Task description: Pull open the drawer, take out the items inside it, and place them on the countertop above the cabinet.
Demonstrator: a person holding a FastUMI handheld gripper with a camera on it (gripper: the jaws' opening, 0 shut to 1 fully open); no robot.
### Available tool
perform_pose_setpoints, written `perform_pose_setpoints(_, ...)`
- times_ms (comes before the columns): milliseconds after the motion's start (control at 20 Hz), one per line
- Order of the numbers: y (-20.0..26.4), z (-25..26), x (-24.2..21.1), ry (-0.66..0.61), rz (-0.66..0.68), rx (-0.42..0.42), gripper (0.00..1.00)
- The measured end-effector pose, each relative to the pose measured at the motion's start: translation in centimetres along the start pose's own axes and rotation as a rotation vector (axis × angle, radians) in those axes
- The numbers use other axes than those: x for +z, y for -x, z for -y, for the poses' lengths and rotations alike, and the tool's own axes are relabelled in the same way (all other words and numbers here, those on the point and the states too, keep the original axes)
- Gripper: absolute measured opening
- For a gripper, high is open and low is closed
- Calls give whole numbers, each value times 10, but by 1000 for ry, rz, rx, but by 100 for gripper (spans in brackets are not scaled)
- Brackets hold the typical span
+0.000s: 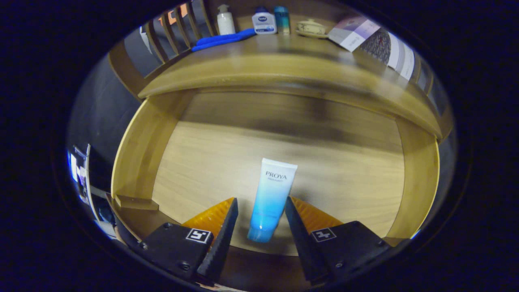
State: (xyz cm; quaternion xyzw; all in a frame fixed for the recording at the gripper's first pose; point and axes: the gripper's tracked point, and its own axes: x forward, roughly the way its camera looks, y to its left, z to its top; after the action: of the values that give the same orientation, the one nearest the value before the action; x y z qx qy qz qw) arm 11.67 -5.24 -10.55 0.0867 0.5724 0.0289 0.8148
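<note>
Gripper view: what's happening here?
The drawer is already pulled open, and a blue-and-white tube lies on its wooden floor. The hand-held gripper is open, one finger on either side of the tube's lower end, not yet pressing on it. On the countertop above stand a pump bottle, other bottles and a blue object. The tube has not been lifted yet.

The open drawer [194, 162] holds one tube [271, 198] lying flat; bottles [264, 21] stand on the countertop [284, 61].

Blue-white tube [271, 199] flat in open drawer [134, 154]
</note>
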Motion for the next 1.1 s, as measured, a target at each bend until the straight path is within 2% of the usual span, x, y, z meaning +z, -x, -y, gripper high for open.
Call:
perform_pose_setpoints(150, -10, 9, 4, -28, -31, -38, 75)
perform_pose_setpoints(250, -11, 6, 1, -9, -51, -34, 74)
perform_pose_setpoints(450, -19, 11, 2, 13, -82, -72, 65)
perform_pose_setpoints(750, -15, 15, 5, -34, -25, -68, 49)
perform_pose_setpoints(900, -4, 17, 8, -30, 13, -91, 46)
perform_pose_setpoints(1100, 23, 9, 19, -22, 82, -69, 46)
